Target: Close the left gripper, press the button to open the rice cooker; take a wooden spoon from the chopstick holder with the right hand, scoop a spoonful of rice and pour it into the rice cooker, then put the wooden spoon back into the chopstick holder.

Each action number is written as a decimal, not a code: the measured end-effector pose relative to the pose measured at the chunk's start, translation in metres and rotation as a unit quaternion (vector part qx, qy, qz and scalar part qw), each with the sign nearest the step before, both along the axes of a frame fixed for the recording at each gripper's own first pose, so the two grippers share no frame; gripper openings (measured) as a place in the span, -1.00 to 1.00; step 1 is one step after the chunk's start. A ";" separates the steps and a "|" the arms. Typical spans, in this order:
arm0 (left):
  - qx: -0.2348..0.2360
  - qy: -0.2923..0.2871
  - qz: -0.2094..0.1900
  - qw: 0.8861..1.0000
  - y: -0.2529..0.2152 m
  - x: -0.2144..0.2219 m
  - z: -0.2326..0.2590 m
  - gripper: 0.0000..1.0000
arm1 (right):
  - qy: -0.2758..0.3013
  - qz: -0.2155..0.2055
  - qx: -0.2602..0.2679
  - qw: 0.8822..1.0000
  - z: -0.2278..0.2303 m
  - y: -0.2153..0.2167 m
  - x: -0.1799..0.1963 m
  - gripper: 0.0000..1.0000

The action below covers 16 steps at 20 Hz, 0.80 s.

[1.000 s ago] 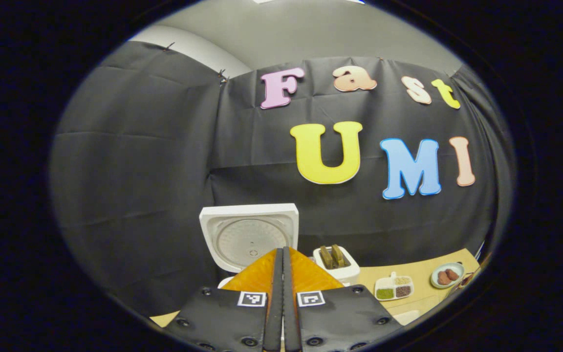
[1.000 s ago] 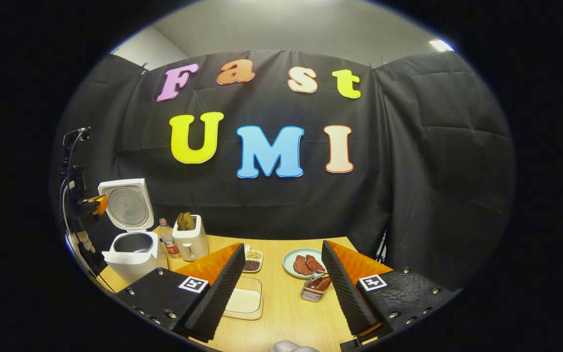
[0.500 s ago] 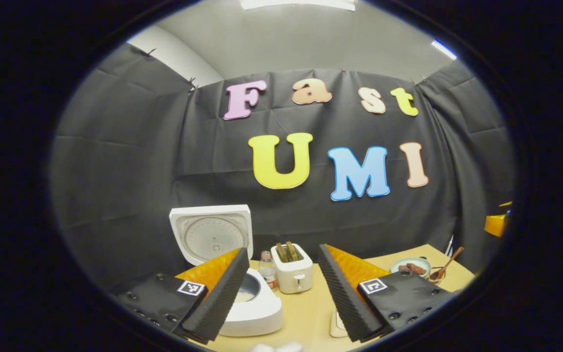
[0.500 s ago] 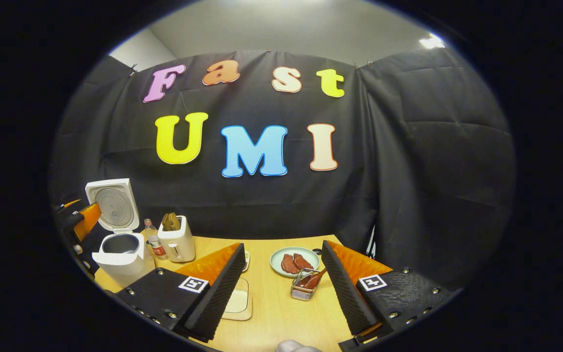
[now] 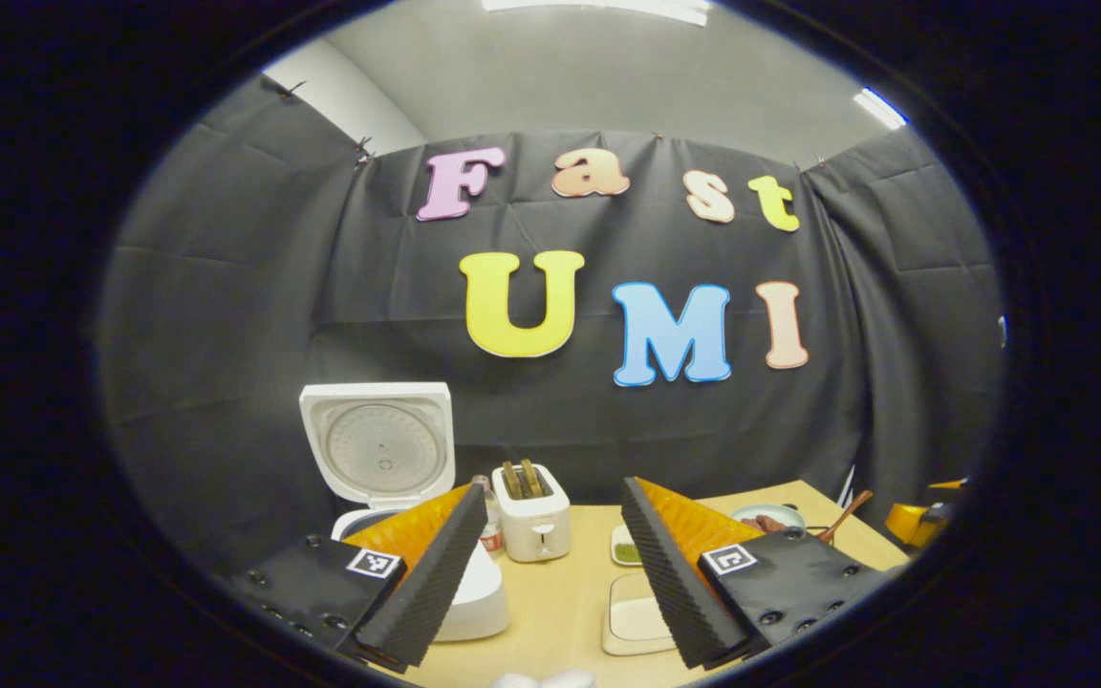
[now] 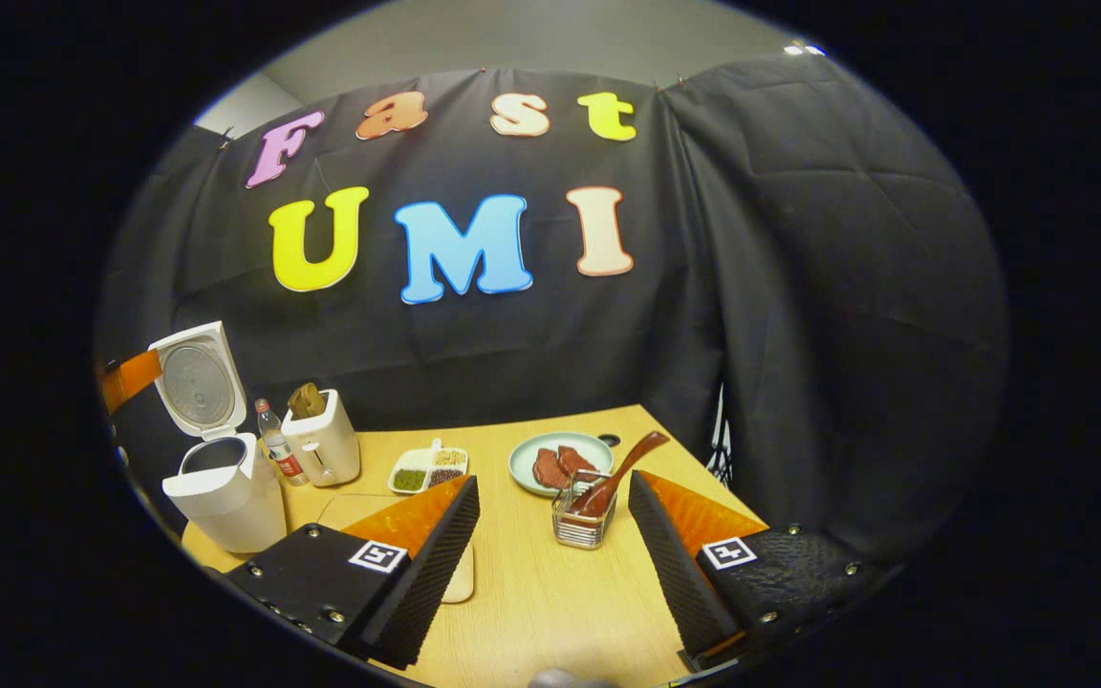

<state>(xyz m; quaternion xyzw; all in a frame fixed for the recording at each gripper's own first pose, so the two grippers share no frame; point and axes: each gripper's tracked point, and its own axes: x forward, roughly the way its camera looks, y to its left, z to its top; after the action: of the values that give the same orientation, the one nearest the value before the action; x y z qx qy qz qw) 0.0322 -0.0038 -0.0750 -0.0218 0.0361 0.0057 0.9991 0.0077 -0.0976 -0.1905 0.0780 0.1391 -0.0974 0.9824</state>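
Wooden spoon [image 6: 619, 468] leans out of the wire holder [image 6: 585, 521], just ahead of the right gripper [image 6: 555, 564], whose fingers are spread wide and empty; the left gripper [image 5: 550, 573] is spread too. With the cooker [image 6: 221, 483] standing lid up at the table's far left, the spoon grab looks to be the step in hand, calling for a short reach forward onto the handle. The rice tray [image 6: 460, 578] is half hidden behind a finger, and the cooker's pot can't be seen into.
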 end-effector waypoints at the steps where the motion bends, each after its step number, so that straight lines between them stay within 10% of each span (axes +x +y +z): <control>1: 0.003 0.004 0.000 1.000 -0.004 0.002 -0.001 0.96 | 0.008 -0.001 0.012 1.000 -0.016 -0.006 0.006 0.93; 16: 0.033 0.029 0.039 0.998 -0.054 0.020 -0.016 0.99 | 0.055 -0.036 0.129 0.989 -0.129 -0.110 0.200 0.97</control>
<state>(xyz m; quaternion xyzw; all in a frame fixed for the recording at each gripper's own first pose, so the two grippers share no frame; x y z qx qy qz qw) 0.0521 -0.0574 -0.0914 0.0101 0.0643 0.0463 0.9968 0.2081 -0.2075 -0.3195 0.2036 0.2012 -0.1179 0.9509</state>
